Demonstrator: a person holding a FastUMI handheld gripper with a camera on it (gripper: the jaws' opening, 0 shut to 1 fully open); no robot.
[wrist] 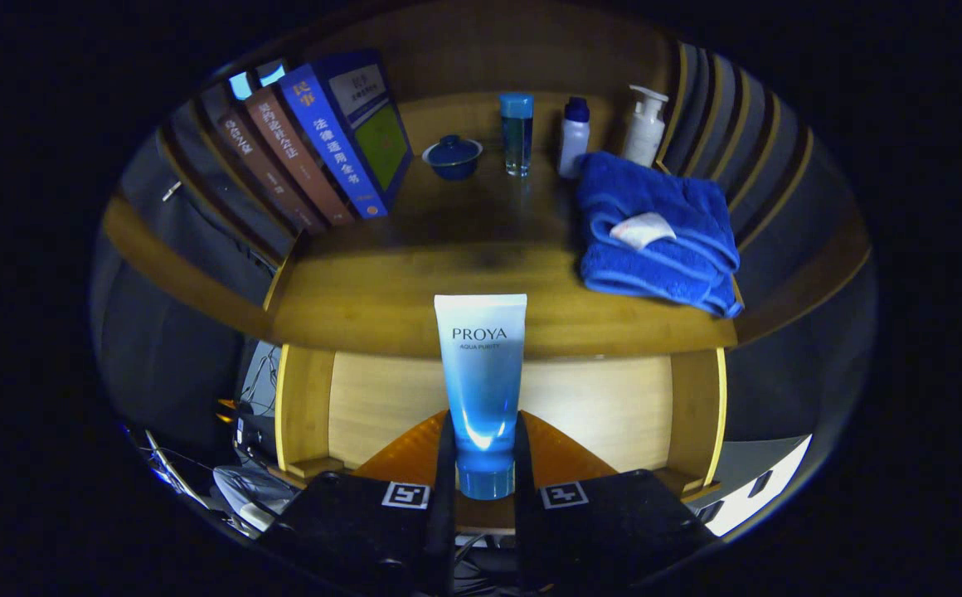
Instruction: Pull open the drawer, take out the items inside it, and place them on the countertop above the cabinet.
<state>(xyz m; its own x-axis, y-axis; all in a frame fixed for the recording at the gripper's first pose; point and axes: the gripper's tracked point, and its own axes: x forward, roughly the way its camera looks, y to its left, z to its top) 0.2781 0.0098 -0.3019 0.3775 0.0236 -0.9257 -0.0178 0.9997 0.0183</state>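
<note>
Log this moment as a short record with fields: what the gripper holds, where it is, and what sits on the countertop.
gripper: shut on the blue and white tube, cap end down
position: in front of the countertop edge, above the open drawer
countertop left: leaning books
countertop back: lidded blue bowl, clear blue bottle, small white bottle, pump bottle
countertop right: folded blue towel

The wooden bench is bare across its front and middle. Leaning books block its left; a folded blue towel fills the right; a lidded blue cup and three bottles line the back.

The gripper jaws pinch a white-and-blue tube below the bench's front edge.
</note>
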